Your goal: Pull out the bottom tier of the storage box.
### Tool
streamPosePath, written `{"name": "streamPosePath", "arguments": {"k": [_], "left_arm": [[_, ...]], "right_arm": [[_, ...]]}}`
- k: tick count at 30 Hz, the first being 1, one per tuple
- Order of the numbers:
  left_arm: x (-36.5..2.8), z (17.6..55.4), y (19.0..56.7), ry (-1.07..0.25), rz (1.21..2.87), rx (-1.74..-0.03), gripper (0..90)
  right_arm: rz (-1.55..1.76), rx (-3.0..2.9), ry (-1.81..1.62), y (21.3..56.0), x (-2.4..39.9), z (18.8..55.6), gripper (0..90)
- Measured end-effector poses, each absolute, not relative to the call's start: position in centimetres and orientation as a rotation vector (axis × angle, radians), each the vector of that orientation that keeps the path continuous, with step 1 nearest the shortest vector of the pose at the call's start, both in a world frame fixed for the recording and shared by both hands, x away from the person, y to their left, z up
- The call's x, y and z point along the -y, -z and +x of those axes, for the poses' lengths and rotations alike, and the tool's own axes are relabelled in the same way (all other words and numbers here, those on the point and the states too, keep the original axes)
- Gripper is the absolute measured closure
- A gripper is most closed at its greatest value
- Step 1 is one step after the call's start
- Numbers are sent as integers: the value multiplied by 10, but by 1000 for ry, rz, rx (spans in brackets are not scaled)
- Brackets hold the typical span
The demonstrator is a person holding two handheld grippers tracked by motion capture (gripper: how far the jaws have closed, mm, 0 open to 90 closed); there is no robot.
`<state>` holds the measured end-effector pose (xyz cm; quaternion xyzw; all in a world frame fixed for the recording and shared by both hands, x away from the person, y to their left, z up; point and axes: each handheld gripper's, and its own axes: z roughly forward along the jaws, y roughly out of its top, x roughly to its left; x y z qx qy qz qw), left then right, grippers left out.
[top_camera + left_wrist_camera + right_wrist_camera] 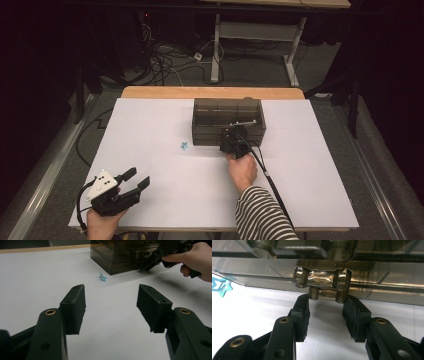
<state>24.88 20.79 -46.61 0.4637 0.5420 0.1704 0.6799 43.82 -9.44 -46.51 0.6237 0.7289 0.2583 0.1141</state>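
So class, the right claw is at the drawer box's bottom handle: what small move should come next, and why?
Probably close the right claw on the bottom drawer handle. Its jaws flank the handle, but whether they press on it yet is unclear; a firm grip should come before pulling.

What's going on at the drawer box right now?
The right tool is at the front of the smoky plastic drawer box, its jaws on either side of the bottom drawer's handle; whether the pads press it yet is unclear. The left tool rests open near the table's front-left corner. A small blue star lies beside the box.
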Motion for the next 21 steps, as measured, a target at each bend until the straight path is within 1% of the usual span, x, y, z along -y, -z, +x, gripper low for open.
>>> {"name": "streamPosePath", "arguments": {"k": [12, 21], "left_arm": [[-207, 249, 466, -382, 1044, -1215, 390], [-205, 249, 466, -387, 1055, -1212, 390]], "right_arm": [[1802, -2165, -762, 465, 98, 433, 581], [1789, -2200, -790, 465, 103, 420, 581]]}}
